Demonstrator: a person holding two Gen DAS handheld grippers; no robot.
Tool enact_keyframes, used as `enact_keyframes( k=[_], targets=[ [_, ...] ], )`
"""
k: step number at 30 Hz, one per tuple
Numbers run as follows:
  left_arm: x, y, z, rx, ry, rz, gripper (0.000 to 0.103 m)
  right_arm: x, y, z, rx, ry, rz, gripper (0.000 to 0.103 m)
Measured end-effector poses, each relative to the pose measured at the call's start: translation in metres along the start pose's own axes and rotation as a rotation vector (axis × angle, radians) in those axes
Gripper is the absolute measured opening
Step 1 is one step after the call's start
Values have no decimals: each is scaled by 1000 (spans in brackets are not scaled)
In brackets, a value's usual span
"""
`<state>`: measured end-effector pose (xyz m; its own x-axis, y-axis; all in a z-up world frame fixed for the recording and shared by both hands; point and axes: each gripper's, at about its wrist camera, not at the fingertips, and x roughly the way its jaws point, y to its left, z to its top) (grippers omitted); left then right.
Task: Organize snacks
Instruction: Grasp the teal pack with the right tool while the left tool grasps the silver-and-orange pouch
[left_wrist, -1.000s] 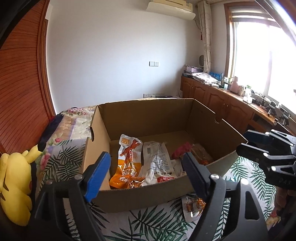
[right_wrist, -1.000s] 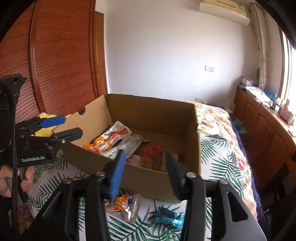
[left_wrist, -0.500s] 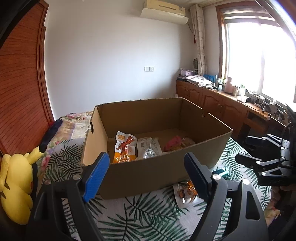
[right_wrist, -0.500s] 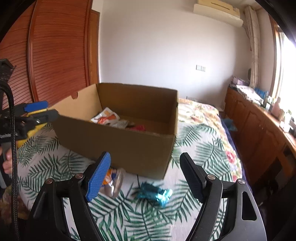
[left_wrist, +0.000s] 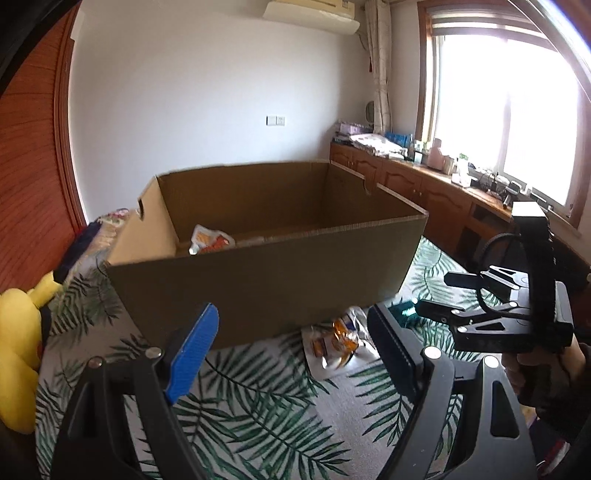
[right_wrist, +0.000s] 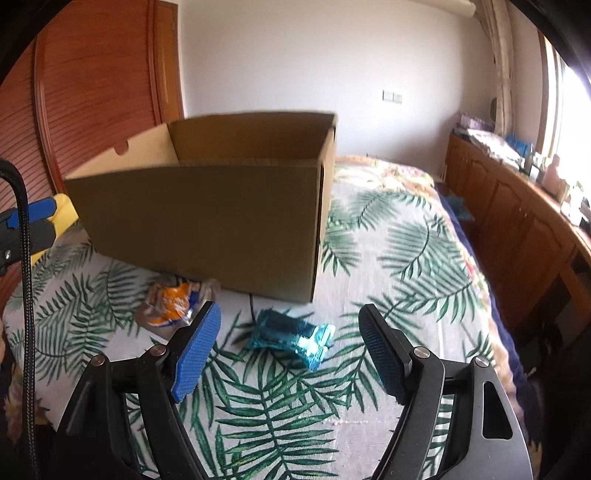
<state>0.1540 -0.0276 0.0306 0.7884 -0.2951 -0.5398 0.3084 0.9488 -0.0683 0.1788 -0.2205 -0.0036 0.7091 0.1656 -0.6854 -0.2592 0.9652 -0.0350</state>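
Note:
An open cardboard box (left_wrist: 266, 273) stands on a palm-leaf bedspread; it also shows in the right wrist view (right_wrist: 207, 221). An orange snack packet (left_wrist: 208, 240) lies inside it. Another orange-and-clear packet (left_wrist: 334, 343) lies on the bedspread in front of the box, also in the right wrist view (right_wrist: 173, 304). A shiny teal packet (right_wrist: 291, 334) lies beside it, partly seen in the left wrist view (left_wrist: 404, 308). My left gripper (left_wrist: 295, 350) is open and empty, low before the box. My right gripper (right_wrist: 290, 350) is open and empty, just over the teal packet; it also shows in the left wrist view (left_wrist: 443, 295).
A yellow plush toy (left_wrist: 18, 350) sits at the bed's left edge. Wooden cabinets (right_wrist: 517, 206) with clutter line the right wall under a window. A red-brown wooden wardrobe (right_wrist: 92, 92) stands behind the box on the left.
Both grippers have dropped lower and pulled back from the box. The right gripper's jaws have opened wider and now frame the teal packet.

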Motion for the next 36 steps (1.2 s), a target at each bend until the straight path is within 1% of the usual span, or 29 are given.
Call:
enact_keyframes(
  k=[4,9,12,13,15,16,18,19,21,23,28,33,36],
  targets=[
    [13,-1,-10,1,32,5,84,18,-5,-6,29,53,-15,78],
    [26,-4,-16,3,71,4,84,34,-12,-5,63,108,-6,77],
    [34,-5,-18,-1,97,-4,84,45,-11,-4,58,148,-8,76],
    [35,-5,-19,-2,103,-5,84,48,-11,-4,56,165,-7,74],
    [41,-7,-20,-7,121,-10,84,52,-10,-4,45,180,-18,74],
    [43,-8,-20,-8,130,-12,84,52,-9,-4,38,181,-23,73],
    [49,-12,-20,-7,147,-13,84,52,-7,-5,20,184,-41,63],
    [51,-14,-20,-5,153,-14,84,50,-7,-6,10,178,-35,55],
    [55,-19,-19,1,165,-13,84,47,-7,-7,-1,176,-31,52],
    [60,-25,-18,12,174,-9,84,44,-8,-10,-4,173,-21,45],
    [75,-39,-16,16,203,-13,84,29,-12,-23,2,162,-5,43],
    [90,-52,-13,32,232,-6,84,10,-14,-33,0,129,18,43],
    [101,-59,-12,38,259,12,84,2,-12,-39,-12,119,33,43]
  ],
)
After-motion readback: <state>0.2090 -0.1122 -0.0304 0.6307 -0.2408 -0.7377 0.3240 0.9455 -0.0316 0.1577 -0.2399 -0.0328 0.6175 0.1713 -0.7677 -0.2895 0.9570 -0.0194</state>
